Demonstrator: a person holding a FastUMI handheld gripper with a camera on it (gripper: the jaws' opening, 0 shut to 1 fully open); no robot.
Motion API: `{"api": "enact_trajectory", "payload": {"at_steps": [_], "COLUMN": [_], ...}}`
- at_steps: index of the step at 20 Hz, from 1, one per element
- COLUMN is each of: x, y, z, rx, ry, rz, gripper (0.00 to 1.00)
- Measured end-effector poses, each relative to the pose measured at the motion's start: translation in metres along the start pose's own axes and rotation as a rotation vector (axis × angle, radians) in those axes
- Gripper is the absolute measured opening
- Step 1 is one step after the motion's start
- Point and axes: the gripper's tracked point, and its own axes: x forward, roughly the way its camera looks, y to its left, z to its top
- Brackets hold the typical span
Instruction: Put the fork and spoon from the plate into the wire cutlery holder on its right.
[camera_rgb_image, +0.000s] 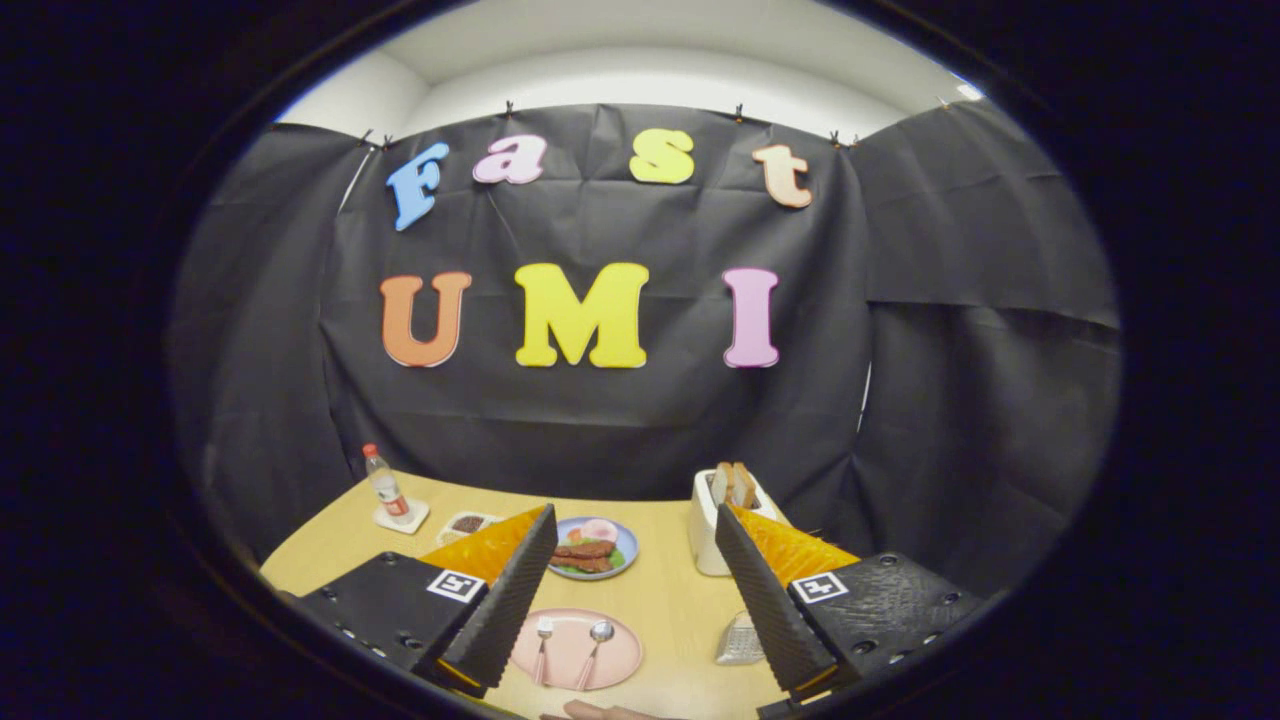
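Approach step: fingers (632, 590) spread wide, empty, high above counter (670, 600). Fork (543, 645) and spoon (596, 648) lie on pink plate (620, 660) (untouched); wire holder (740, 640) at plate's 3 o'clock. Next: descend, narrow onto one handle.

You see black cloth wall (620, 420) clipped up behind wooden table (670, 590); above cloth, white room wall (640, 85) and pale ceiling, evenly lit.

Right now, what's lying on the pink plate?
A fork and a spoon lie side by side on the pink plate. The open gripper hovers above, and one finger covers the plate's edge.
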Motion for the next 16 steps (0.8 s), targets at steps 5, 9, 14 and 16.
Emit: {"api": "enact_trajectory", "payload": {"at_steps": [5,9,14,16], "x": [0.044,0.07,0.085,0.089], "y": [0.017,0.032,0.057,0.061], "z": [-0.089,-0.16,-0.24,-0.264], "rx": [-0.015,-0.045,-0.124,-0.114], "ry": [0.189,0.318,0.458,0.501], "rz": [0.014,0.02,0.057,0.049], "gripper": [0.95,0.95,0.93,0.9]}}
